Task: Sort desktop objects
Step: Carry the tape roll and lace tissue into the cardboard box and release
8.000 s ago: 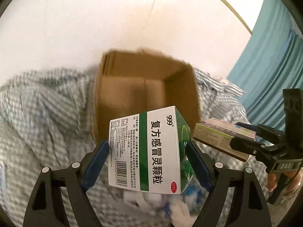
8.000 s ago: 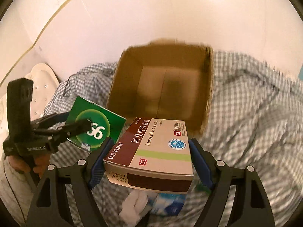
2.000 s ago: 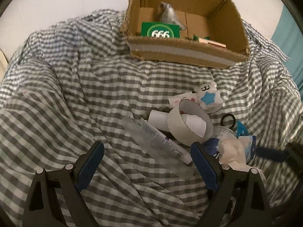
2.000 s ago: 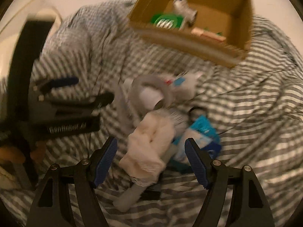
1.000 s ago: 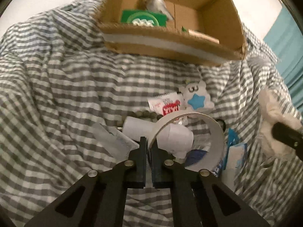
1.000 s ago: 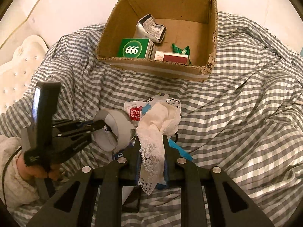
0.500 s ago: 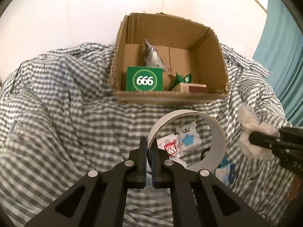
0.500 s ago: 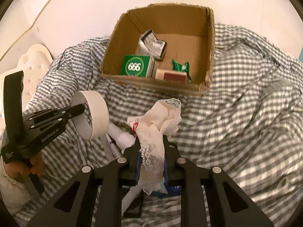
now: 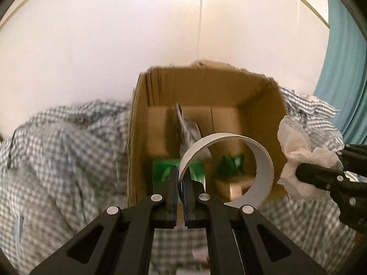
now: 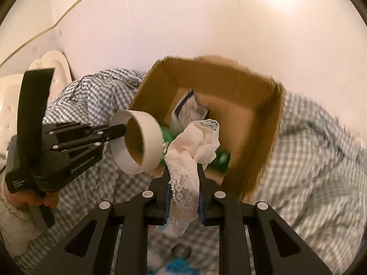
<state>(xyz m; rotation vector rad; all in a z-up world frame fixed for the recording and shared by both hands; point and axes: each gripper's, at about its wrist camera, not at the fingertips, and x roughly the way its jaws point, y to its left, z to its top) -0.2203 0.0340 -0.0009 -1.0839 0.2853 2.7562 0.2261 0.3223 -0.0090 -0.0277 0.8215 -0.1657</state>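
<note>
One cardboard box (image 9: 140, 137) sat open on a grey-and-white checked sheet (image 9: 68, 142), against a pale wall (image 9: 114, 34). Two grippers were held over its near edge, each carrying one thing.

The left gripper (image 9: 182, 178) had its jaws pressed together on the wall of one white tape roll (image 9: 263, 160), pinching the ring at its left side so that the roll stood on edge with its hole facing the camera. In the right wrist view the same roll (image 10: 140, 142) hung at the box's near left corner, just over the rim. One hand (image 10: 34, 197) gripped that tool's handle at the lower left.

The right gripper (image 10: 183, 178) was clamped on one cream lace cloth (image 10: 192, 142), its jaws nearly together with the fabric bunched above them and a lace tail hanging below. From the left wrist view the cloth (image 9: 296, 146) sat just right of the box's right wall.

Inside the box four things could be counted, all blurred: one green carton (image 9: 160, 171) at the near left, one silvery pouch (image 9: 185, 128) leaning upright behind it, one small green packet (image 9: 231, 162), and one tan box (image 9: 231, 183) lying flat below that packet.

One teal curtain (image 9: 344, 80) hung at the far right. One white padded headboard (image 10: 52, 64) showed at the left. Blurred white and blue items (image 10: 174, 263) lay on the sheet under the right gripper; their number could not be told.
</note>
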